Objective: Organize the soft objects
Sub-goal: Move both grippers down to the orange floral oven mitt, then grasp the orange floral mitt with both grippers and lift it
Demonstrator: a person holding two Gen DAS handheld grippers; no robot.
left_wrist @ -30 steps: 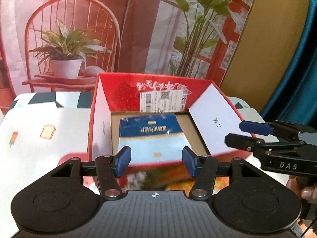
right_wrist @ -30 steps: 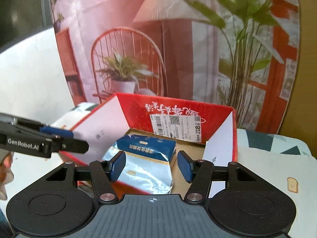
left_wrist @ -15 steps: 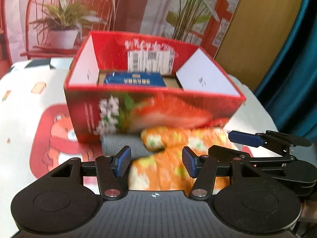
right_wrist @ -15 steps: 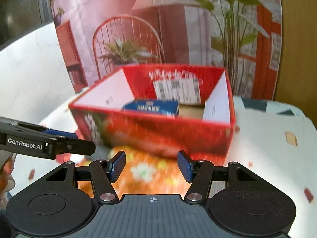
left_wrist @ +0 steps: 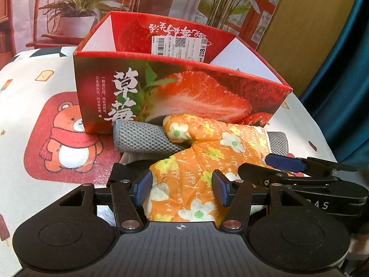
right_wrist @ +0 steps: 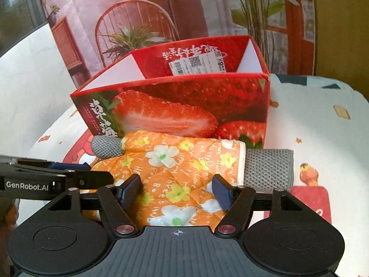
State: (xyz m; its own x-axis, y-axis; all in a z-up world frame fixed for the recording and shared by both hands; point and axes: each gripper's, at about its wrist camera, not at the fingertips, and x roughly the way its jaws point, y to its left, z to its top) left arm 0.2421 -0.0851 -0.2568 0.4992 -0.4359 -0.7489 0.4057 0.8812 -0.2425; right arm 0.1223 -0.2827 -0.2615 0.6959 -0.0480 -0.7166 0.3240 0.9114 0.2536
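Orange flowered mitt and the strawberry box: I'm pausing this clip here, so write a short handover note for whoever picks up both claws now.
Left claw: open, empty, low over the orange flowered mitt.
Right claw: open, empty, over the same mitt.
The mitt lies across a grey knitted cloth on the table, just in front of the red strawberry box.
Done: nothing gripped; the box's contents are hidden from here.
Left: grasp the mitt, then the grey cloth, and probably put both in the box.

Glossy cardboard box, quilted cloth mitt

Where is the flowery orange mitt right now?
In both wrist views the orange mitt lies on the grey cloth, just in front of the strawberry box.
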